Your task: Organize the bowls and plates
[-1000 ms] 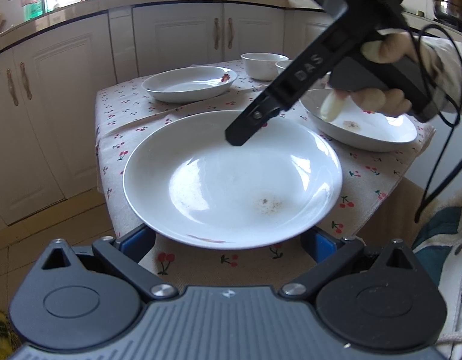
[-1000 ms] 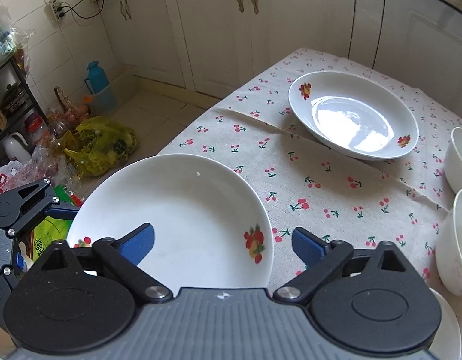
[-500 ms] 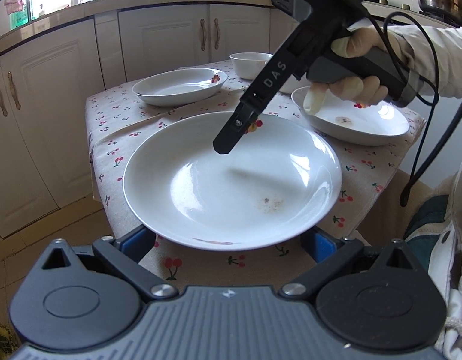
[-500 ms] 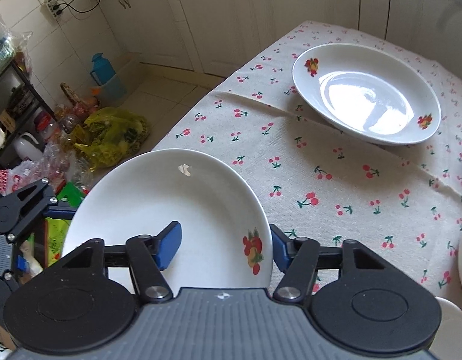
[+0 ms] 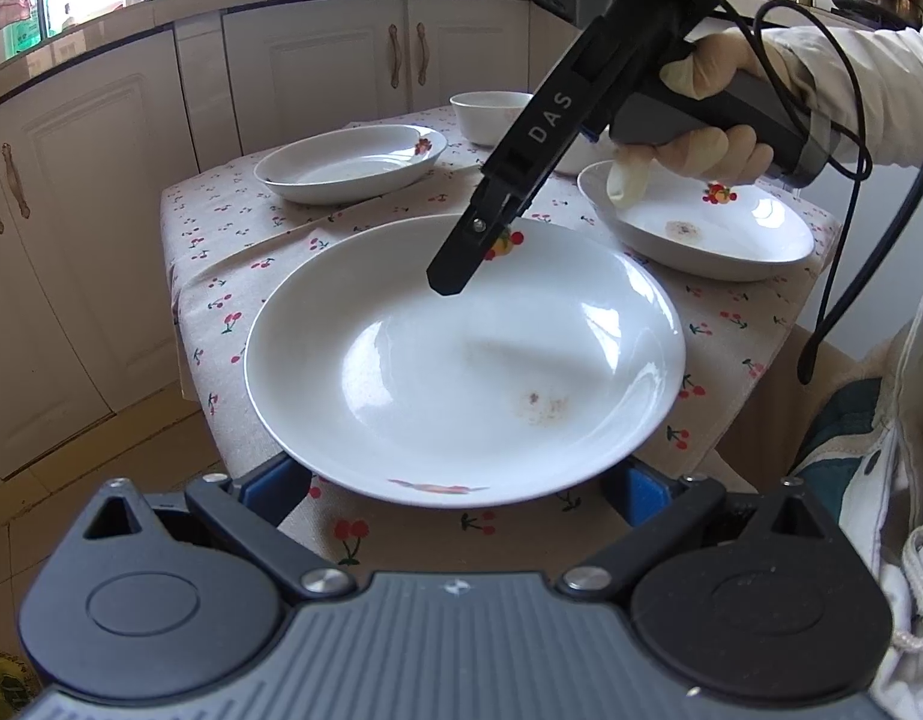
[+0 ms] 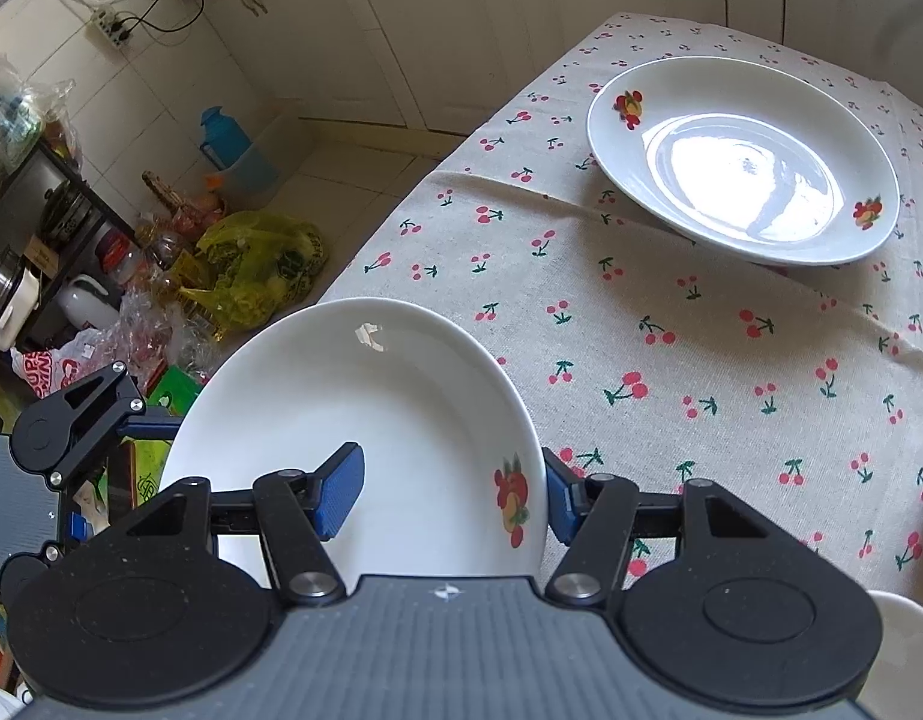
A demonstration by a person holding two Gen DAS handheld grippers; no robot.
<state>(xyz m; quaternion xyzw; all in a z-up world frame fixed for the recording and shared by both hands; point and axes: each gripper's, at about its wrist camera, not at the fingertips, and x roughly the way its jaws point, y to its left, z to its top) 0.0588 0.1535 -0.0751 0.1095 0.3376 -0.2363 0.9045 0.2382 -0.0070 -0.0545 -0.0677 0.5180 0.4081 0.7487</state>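
Observation:
A large white plate (image 5: pixel 461 360) with fruit prints sits at the near edge of the cherry-print tablecloth (image 5: pixel 233 240). My left gripper (image 5: pixel 461 492) is open, its blue pads wide apart under the plate's near rim. My right gripper (image 6: pixel 449 492) straddles the far rim of the same plate (image 6: pixel 371 420), one pad inside and one outside, jaws narrowed around the rim; it also shows from the left wrist view (image 5: pixel 455 276). A second plate (image 6: pixel 743 156) lies further back, also seen in the left wrist view (image 5: pixel 353 162). A third, stained plate (image 5: pixel 701 228) lies at the right.
White bowls (image 5: pixel 491 114) stand at the back of the table. Kitchen cabinets (image 5: pixel 341 60) surround the table. Bags and clutter (image 6: pixel 233 264) lie on the floor beside a dark shelf (image 6: pixel 29 228). A bowl rim (image 6: pixel 899 648) shows at the lower right.
My right gripper's jaws have narrowed around the plate's far rim. Both views have pulled back slightly from the table, the plate staying between the grippers.

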